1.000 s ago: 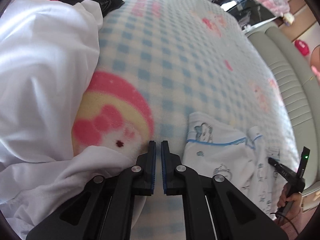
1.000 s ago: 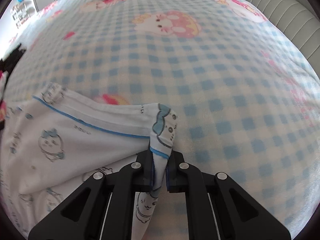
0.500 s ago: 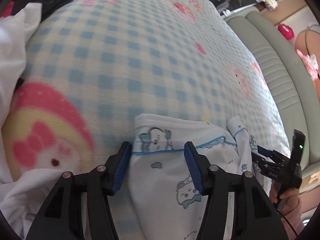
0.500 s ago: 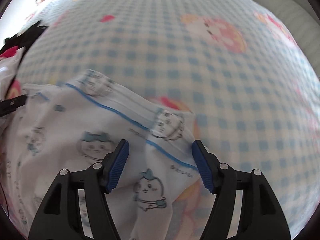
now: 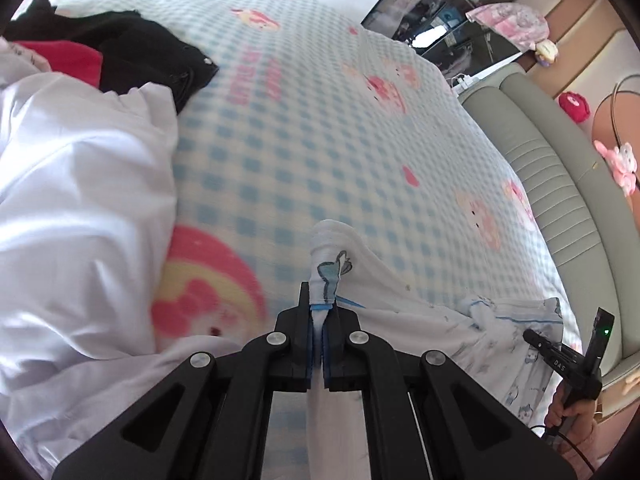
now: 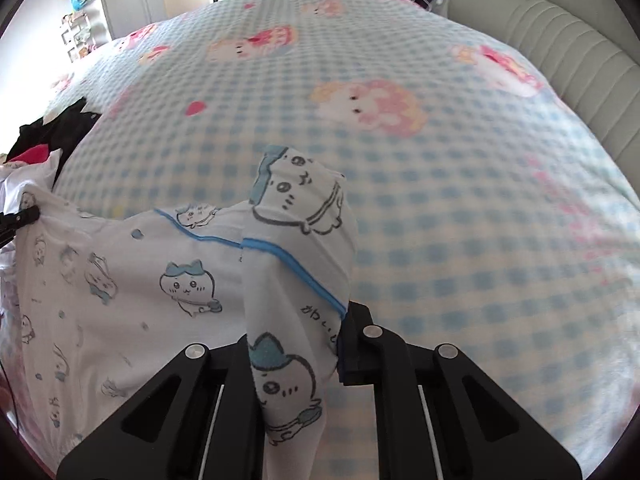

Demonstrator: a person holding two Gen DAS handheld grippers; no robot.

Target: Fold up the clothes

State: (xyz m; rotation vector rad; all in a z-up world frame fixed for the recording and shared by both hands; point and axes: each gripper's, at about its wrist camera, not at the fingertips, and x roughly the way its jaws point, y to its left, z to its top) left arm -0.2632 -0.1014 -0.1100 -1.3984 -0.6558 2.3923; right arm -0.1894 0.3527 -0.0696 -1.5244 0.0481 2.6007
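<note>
Garment in hand: a white printed garment (image 6: 120,280) with blue piping and cartoon figures, stretched between the two tongs above the checked bed cover (image 5: 320,140); in the right wrist view it fills the lower left of the frame, in the left wrist view it runs from the centre to the lower right.
Progress: early, by my reading. Both top corners are gripped and the cloth is lifted clear, but no fold line shows in it yet.
Left to do: lay it flat, fold it, then deal with the heap in the upper left of the left wrist view, namely a white garment (image 5: 80,200), a black garment (image 5: 152,56) and a red piece (image 5: 68,60), all unfolded.
Left tongs (image 5: 319,320): have just closed and are clamped on a bunched corner of the printed cloth, which sticks up past the tips; pointing steeply down at the bed.
Right tongs (image 6: 292,356): likewise just closed, pinching the other corner, the fabric draped over and hiding the left finger; angled down more steeply.
Person: a hand (image 5: 572,408) grips the right tool's handle at the lower right of the left wrist view.
</note>
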